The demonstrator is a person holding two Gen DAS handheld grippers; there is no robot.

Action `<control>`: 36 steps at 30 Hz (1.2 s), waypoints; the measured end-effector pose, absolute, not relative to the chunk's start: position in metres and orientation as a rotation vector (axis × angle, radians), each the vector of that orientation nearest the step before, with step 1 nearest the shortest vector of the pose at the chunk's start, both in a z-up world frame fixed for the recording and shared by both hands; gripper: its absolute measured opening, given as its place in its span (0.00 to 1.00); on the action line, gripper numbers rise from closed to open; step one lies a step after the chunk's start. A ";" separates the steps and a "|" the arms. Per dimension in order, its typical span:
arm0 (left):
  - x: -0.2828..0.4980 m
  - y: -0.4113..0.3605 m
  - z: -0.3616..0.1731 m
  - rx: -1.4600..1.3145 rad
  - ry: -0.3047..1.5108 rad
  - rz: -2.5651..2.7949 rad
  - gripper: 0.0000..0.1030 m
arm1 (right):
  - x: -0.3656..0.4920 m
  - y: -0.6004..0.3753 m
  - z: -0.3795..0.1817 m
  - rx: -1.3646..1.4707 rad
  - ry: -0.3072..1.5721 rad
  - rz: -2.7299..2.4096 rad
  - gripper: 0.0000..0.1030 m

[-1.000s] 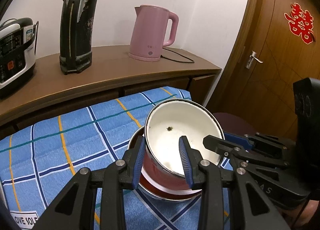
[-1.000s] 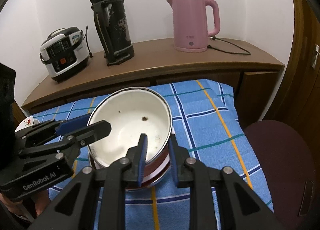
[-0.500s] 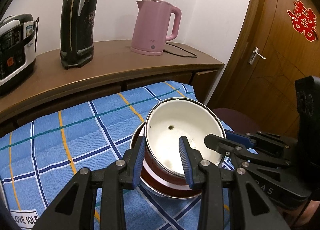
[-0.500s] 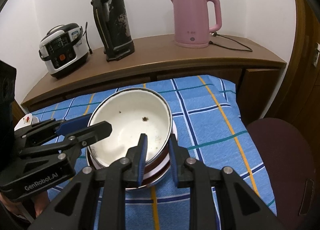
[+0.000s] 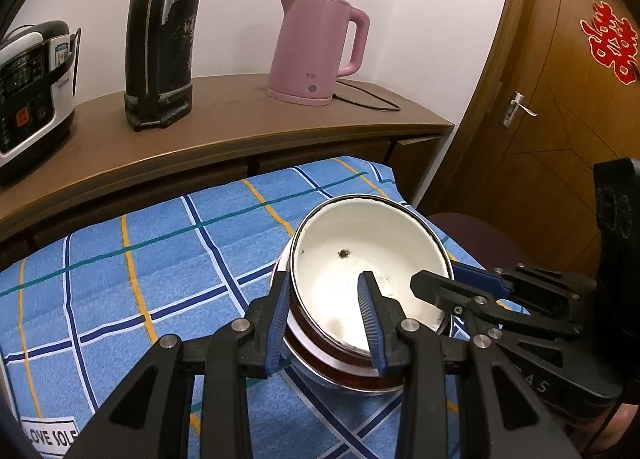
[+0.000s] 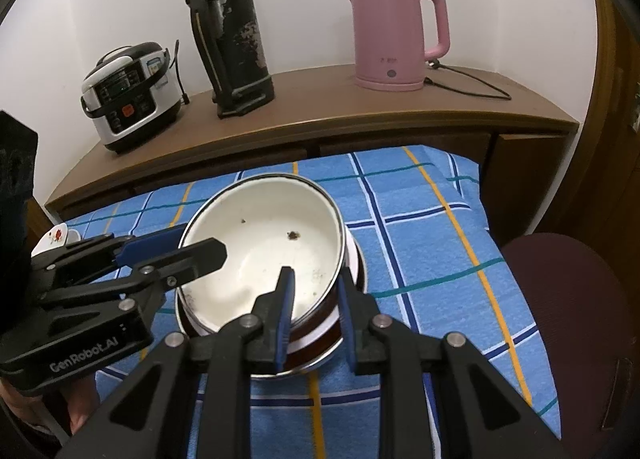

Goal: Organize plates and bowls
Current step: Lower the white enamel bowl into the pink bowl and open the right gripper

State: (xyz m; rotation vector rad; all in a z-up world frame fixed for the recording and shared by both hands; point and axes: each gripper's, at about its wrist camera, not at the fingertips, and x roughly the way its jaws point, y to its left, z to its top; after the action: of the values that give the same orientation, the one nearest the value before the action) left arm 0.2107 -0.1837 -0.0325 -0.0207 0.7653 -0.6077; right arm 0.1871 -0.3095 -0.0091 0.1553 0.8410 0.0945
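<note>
Blue checked cloth (image 5: 160, 259) covers the table, with a wooden sideboard (image 5: 224, 127) behind carrying a pink kettle (image 5: 316, 55) and a black flask (image 5: 164, 31). From the left wrist, the left gripper (image 5: 326, 313) clamps the near wall of the white bowl (image 5: 360, 255), which sits stacked in a red-sided bowl (image 5: 340, 369) on the cloth. From the right wrist, the right gripper (image 6: 316, 309) pinches the bowl's opposite rim, one finger inside, one outside; a rice cooker (image 6: 128, 95) stands on the sideboard's left end
</note>
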 end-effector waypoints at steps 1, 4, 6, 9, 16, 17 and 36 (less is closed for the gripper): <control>0.211 -0.183 -0.032 -0.022 0.767 -0.607 0.36 | 0.187 -0.309 -0.008 0.154 0.841 0.096 0.21; 0.211 -0.184 -0.033 -0.018 0.768 -0.607 0.36 | 0.186 -0.309 -0.008 0.148 0.840 0.097 0.21; 0.211 -0.184 -0.034 -0.013 0.769 -0.609 0.36 | 0.186 -0.310 -0.007 0.144 0.838 0.096 0.21; 0.211 -0.185 -0.035 -0.008 0.770 -0.613 0.36 | 0.185 -0.311 -0.007 0.144 0.839 0.095 0.21; 0.212 -0.184 -0.036 0.001 0.775 -0.617 0.36 | 0.184 -0.311 -0.005 0.131 0.847 0.105 0.21; 0.212 -0.184 -0.037 0.000 0.776 -0.617 0.36 | 0.184 -0.310 -0.005 0.126 0.850 0.108 0.21; 0.209 -0.187 -0.038 0.028 0.766 -0.613 0.36 | 0.182 -0.304 -0.005 0.072 0.840 0.093 0.30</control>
State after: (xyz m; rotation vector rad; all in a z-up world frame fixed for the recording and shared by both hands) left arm 0.2093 -0.1867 -0.0376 0.0283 0.7661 -0.6130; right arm 0.1816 -0.3045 -0.0045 0.0721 0.8400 0.0929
